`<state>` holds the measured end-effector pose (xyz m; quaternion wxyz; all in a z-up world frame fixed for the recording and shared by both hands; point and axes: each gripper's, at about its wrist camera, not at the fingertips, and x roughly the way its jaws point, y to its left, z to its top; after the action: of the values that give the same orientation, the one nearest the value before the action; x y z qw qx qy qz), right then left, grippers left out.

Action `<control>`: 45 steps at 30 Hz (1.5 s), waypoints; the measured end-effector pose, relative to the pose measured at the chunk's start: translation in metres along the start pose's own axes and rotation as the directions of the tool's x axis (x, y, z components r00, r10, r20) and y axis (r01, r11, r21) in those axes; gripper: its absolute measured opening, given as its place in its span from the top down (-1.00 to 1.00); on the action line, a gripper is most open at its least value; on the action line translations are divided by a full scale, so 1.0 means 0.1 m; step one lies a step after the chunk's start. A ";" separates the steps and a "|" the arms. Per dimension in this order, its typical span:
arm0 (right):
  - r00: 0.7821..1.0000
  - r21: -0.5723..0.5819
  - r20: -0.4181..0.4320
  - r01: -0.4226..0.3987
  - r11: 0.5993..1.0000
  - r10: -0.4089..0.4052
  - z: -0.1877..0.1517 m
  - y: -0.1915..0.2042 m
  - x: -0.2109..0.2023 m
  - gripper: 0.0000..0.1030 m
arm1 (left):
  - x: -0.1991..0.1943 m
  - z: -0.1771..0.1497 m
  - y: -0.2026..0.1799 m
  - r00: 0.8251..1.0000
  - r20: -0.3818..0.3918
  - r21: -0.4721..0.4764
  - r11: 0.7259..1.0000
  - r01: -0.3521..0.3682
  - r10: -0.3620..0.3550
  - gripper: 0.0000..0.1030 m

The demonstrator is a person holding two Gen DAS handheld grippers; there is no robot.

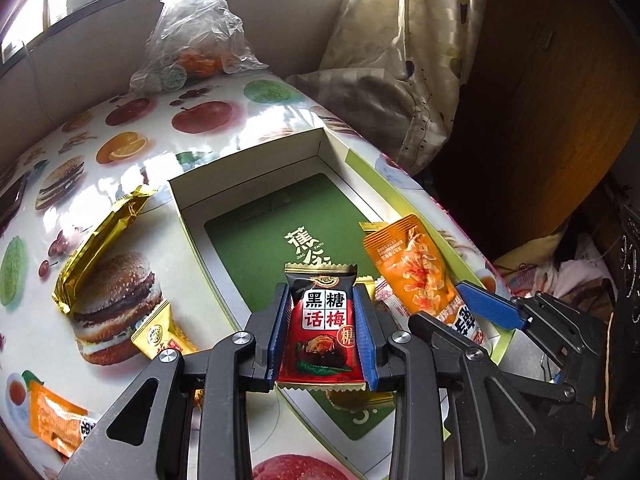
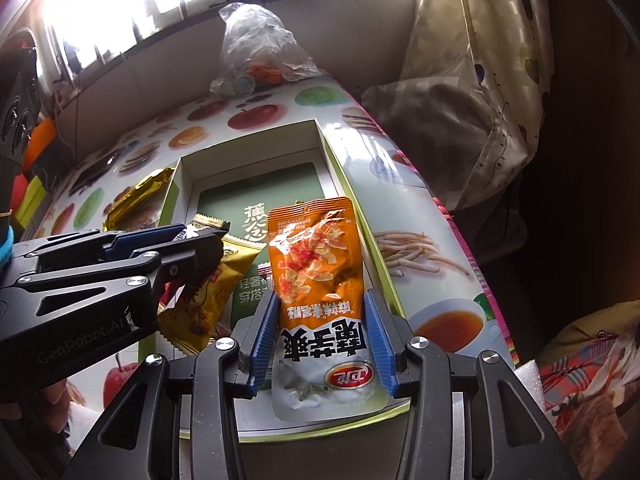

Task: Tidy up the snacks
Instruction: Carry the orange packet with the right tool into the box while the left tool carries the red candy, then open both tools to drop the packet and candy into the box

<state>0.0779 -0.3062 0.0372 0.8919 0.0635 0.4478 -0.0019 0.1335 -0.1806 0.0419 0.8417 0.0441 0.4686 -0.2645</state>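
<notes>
With the left gripper [image 1: 322, 326] clamped on the red plum-candy packet [image 1: 320, 332] over the open box's [image 1: 188, 216] near end, lower before releasing; the right gripper's [image 2: 322, 344] pads, parted, flank the orange pouch [image 2: 316, 264] inside the box, which should be left flat.

Candy [image 1: 322, 320]: red and black wrapper, white label blocks. Pouch [image 2: 320, 280]: orange top, white base, red logo. Box [image 1: 256, 200]: white walls, green floor, lime rim. Tablecloth [image 1: 120, 128]: white, printed burgers and fruit. Gold packet [image 1: 100, 248], left of frame. Pads [image 1: 366, 340]: blue.
</notes>
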 end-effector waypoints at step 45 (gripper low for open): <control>0.997 -0.074 0.076 0.026 0.997 -0.020 0.02 0.21 -0.22 -0.12 | -0.49 -0.14 0.21 0.995 0.090 -0.073 0.997 -0.036 0.043 -0.08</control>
<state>0.0673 -0.2871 0.0583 0.9097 0.0248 0.4146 0.0022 0.1126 -0.1385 0.0705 0.8684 0.0109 0.4377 -0.2327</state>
